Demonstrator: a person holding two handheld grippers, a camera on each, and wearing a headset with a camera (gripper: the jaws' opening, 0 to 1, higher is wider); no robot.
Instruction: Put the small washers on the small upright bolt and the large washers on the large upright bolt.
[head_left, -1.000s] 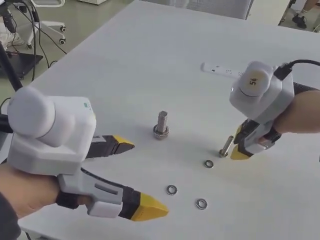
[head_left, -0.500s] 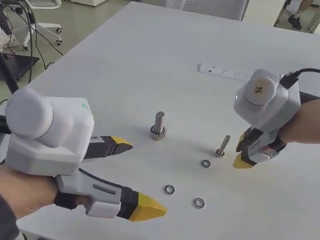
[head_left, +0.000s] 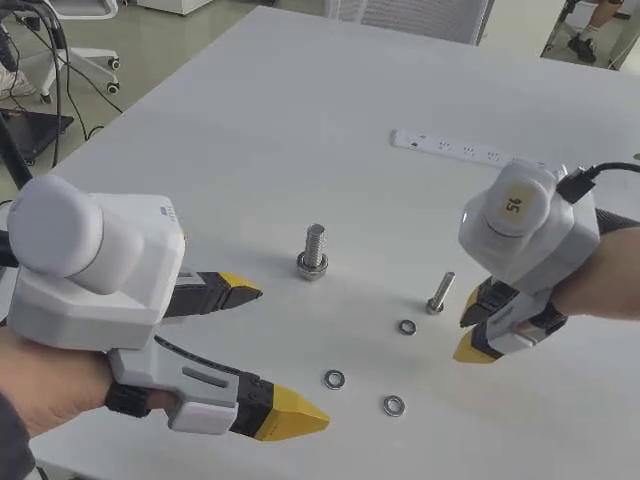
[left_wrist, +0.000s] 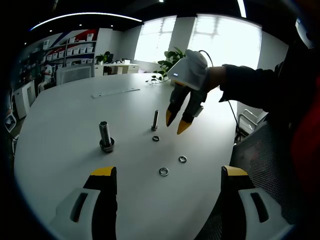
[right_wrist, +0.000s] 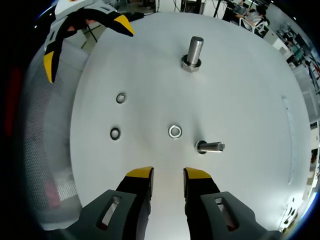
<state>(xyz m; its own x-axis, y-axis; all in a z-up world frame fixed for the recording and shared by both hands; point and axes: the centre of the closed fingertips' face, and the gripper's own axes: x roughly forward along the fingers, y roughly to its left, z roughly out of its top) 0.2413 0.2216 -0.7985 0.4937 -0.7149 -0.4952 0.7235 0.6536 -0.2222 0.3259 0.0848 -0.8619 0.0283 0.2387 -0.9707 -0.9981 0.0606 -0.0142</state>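
The large bolt (head_left: 313, 250) stands upright mid-table with a wider collar at its base. The small bolt (head_left: 440, 292) stands to its right. Three washers lie flat on the white table (head_left: 300, 120): one (head_left: 407, 327) beside the small bolt, two (head_left: 334, 379) (head_left: 394, 405) nearer me. My right gripper (head_left: 470, 335) hovers just right of the small bolt, jaws slightly apart and holding nothing; its own view shows the small bolt (right_wrist: 210, 146) and a washer (right_wrist: 175, 131) ahead of its fingertips (right_wrist: 140, 174). My left gripper (head_left: 275, 355) is wide open and empty, left of the washers.
A white power strip (head_left: 455, 150) lies at the back right of the table. The table's near edge runs close under the left gripper. Office chairs and cables stand on the floor beyond the far left edge.
My right gripper has drawn back from the small bolt, toward me and to the right. The bolt, which leaned by its tip, now stands free. The left gripper has barely moved.
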